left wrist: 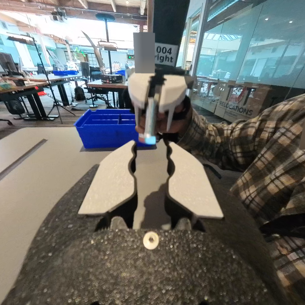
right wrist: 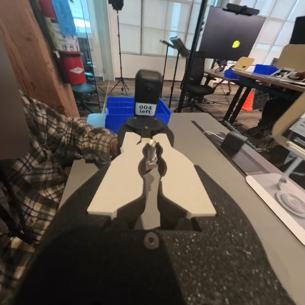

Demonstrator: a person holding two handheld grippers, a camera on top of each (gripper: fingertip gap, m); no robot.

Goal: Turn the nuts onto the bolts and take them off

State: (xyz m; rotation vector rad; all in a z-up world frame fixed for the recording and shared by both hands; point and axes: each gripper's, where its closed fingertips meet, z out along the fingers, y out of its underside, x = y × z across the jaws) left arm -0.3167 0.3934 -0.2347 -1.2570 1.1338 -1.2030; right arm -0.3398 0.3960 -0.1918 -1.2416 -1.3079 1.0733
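2 grippers face each other above a grey table (left wrist: 41, 173). Right gripper (right wrist: 152, 148): fingers clamped on 1 silver bolt (right wrist: 151, 154) with 1 nut (right wrist: 150, 159) threaded on it; the bolt's free end points toward the left gripper (left wrist: 151, 148). Left gripper: fingers apart, holding nothing, tips just short of the bolt's end. 1 blue bin (left wrist: 105, 127), divided into compartments, sits at the table's far edge behind both grippers. 1 plaid sleeve (left wrist: 247, 140) reaches behind the right gripper.

Plaid flannel sleeve (left wrist: 247, 148) — pale fingers (left wrist: 112, 178), speckled black body.
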